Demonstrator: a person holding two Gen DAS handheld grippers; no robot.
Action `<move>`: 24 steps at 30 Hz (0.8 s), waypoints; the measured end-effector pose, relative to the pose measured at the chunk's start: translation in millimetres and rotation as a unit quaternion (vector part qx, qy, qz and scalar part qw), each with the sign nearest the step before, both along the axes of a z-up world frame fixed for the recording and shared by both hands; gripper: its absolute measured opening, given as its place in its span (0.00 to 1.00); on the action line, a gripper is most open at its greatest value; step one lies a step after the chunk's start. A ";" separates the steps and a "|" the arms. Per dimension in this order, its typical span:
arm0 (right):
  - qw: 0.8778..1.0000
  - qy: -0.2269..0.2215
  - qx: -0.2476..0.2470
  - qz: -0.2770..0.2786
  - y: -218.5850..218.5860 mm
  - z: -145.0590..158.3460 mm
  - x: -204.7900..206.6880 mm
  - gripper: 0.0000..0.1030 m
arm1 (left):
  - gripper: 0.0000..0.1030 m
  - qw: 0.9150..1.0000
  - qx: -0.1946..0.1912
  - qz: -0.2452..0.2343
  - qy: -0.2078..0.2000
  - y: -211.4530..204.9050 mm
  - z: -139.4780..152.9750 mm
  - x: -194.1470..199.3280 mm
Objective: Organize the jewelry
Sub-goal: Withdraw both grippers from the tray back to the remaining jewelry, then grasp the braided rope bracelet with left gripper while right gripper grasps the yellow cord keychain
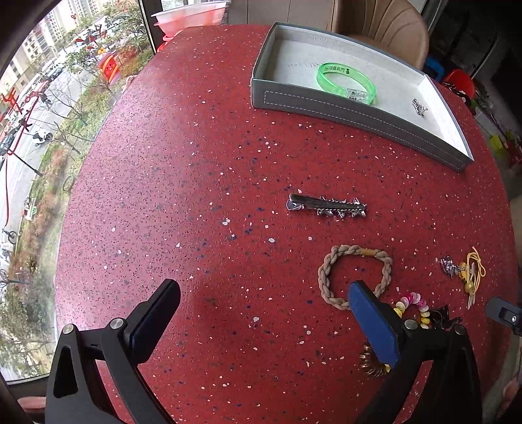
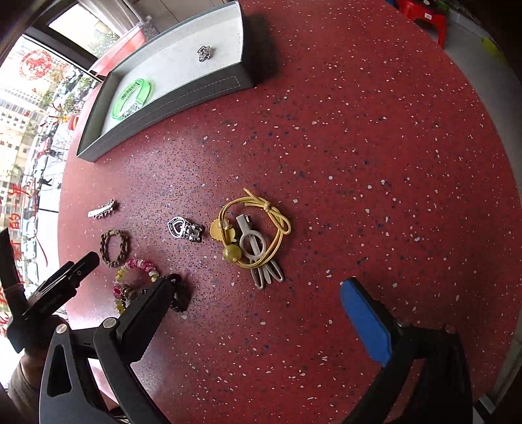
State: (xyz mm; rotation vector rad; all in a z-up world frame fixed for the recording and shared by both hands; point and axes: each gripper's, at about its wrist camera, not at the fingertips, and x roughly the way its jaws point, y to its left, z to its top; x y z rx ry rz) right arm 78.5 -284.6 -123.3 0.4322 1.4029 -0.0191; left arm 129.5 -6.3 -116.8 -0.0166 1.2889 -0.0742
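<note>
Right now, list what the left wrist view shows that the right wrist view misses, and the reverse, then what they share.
Only the left wrist view: a tan chair behind the tray, and a pink basin.
Only the right wrist view: the grey hair clip plainly lying under the yellow hair tie, and a red stool.
Both: grey tray holding the green bracelet, spiked hair clip, braided tie, red table.

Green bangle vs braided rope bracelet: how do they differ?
The green bangle lies inside the grey tray; the braided rope bracelet lies on the red table. The bangle is translucent, smooth plastic with printed text; the bracelet is tan twisted cord. Both lie flat as closed loops.
</note>
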 end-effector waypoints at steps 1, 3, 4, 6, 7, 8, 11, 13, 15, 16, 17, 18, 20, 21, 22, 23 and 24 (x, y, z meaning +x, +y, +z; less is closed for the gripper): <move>1.000 0.000 0.001 -0.006 -2.7 -0.1 0.0 1.00 | 1.00 1.000 0.000 0.000 0.001 0.2 -0.5 -0.3; 1.000 -0.002 -0.002 -0.018 -7.9 0.9 1.2 1.00 | 1.00 1.000 0.000 0.000 0.002 -0.1 -0.5 0.9; 1.000 -0.004 -0.005 -0.021 -10.8 2.8 1.8 1.00 | 1.00 1.000 -0.001 0.000 0.001 0.7 0.1 2.0; 1.000 -0.008 -0.016 -0.023 -15.2 5.7 3.7 1.00 | 1.00 1.000 -0.001 0.000 0.000 0.3 -0.2 3.6; 1.000 -0.010 -0.020 -0.022 -16.0 6.9 6.2 0.99 | 1.00 1.000 -0.001 -0.001 0.000 0.6 0.0 3.8; 0.999 -0.013 -0.024 -0.017 -15.6 8.1 12.0 0.98 | 1.00 1.000 0.000 -0.001 -0.001 0.4 0.3 5.0; 0.998 -0.032 -0.041 0.021 -2.4 16.4 17.9 0.89 | 1.00 1.000 0.001 -0.002 -0.002 1.1 -1.0 8.7; 0.996 -0.044 -0.047 0.058 12.3 20.4 21.3 0.68 | 1.00 1.000 0.002 -0.002 -0.003 1.7 -2.2 11.5; 0.994 -0.049 -0.039 0.088 25.3 19.7 24.2 0.56 | 1.00 1.000 0.002 -0.003 -0.003 1.9 -3.4 13.8; 0.993 -0.049 -0.032 0.098 30.4 18.2 25.6 0.49 | 1.00 1.000 0.002 -0.004 -0.003 1.1 -3.8 14.9; 0.993 -0.050 -0.027 0.105 34.2 16.6 27.1 0.46 | 1.00 1.000 0.002 -0.005 -0.004 0.7 -4.0 15.5; 0.992 -0.051 -0.024 0.109 37.3 15.0 28.9 0.43 | 1.00 1.000 0.002 -0.006 -0.004 -1.3 -3.7 16.7; 0.992 -0.056 -0.022 0.115 42.5 12.1 33.5 0.38 | 1.00 1.000 0.003 -0.009 -0.004 -2.8 -3.6 18.5; 0.991 -0.057 -0.024 0.119 44.4 10.8 35.8 0.36 | 1.00 1.000 0.002 -0.010 -0.005 -3.8 -3.0 18.8; 0.990 -0.056 -0.029 0.124 46.4 9.1 38.2 0.34 | 1.00 1.000 0.002 -0.011 -0.006 -4.1 -3.4 19.1; 0.990 -0.054 -0.034 0.129 48.4 6.9 39.7 0.33 | 1.00 1.000 0.001 -0.013 -0.007 -4.8 -3.4 19.7; 0.989 -0.051 -0.038 0.133 49.5 4.7 40.7 0.33 | 1.00 1.000 0.000 -0.014 -0.007 -6.2 -3.7 20.0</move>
